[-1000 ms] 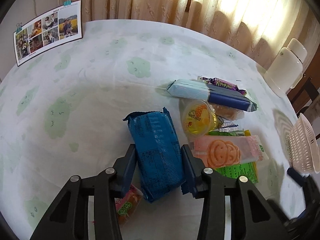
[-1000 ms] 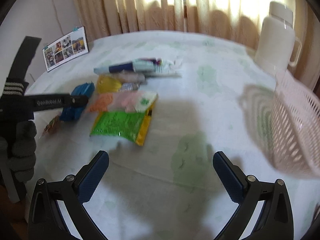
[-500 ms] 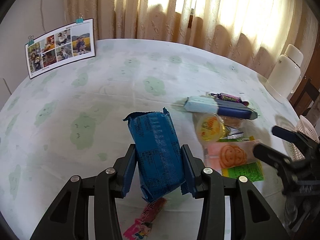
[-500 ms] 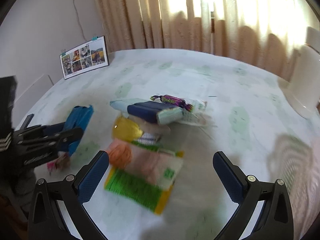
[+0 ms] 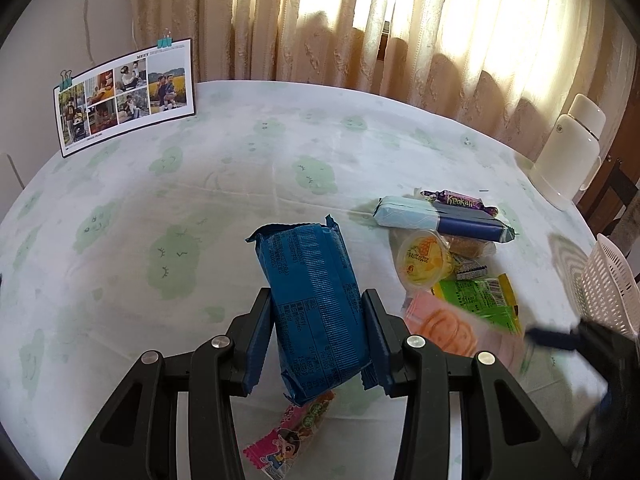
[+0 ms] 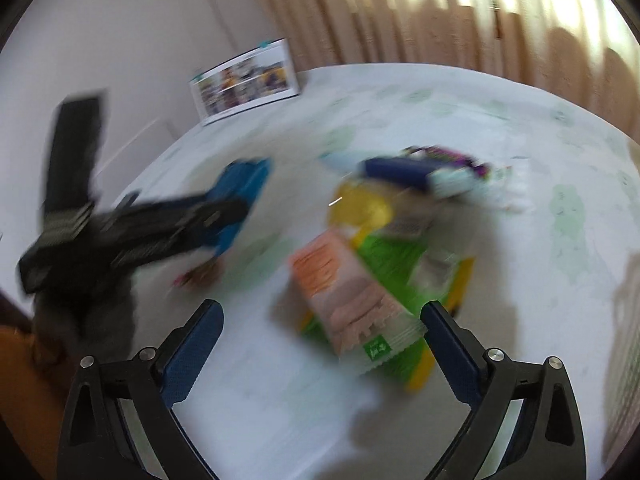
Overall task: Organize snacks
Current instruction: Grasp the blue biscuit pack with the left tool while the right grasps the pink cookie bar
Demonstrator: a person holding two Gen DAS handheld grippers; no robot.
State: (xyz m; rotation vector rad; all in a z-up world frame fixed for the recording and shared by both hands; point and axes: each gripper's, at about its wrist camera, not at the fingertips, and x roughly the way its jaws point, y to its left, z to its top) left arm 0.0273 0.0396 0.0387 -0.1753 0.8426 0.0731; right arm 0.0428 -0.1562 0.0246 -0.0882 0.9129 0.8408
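My left gripper (image 5: pixel 318 332) is shut on a blue snack pack (image 5: pixel 314 308) and holds it above the table. A small pink candy packet (image 5: pixel 290 432) lies under it. To the right lies a pile: a pink biscuit pack (image 5: pixel 448 326), a green packet (image 5: pixel 478 298), a yellow jelly cup (image 5: pixel 424 256), a long light-and-dark blue pack (image 5: pixel 440 220) and a purple candy bar (image 5: pixel 460 202). My right gripper (image 6: pixel 320 344) is open and empty, just in front of the pink biscuit pack (image 6: pixel 344 292); this view is blurred. The left gripper (image 6: pixel 160 228) with the blue pack (image 6: pixel 240 196) shows at its left.
A white lattice basket (image 5: pixel 608 288) stands at the table's right edge. A white jug (image 5: pixel 568 152) stands at the back right. A photo calendar (image 5: pixel 124 96) stands at the back left. Curtains hang behind the round table (image 5: pixel 200 200).
My left gripper has lifted the blue pack higher off the table. My right gripper has swung left and closer to the snack pile, towards the pink biscuit pack.
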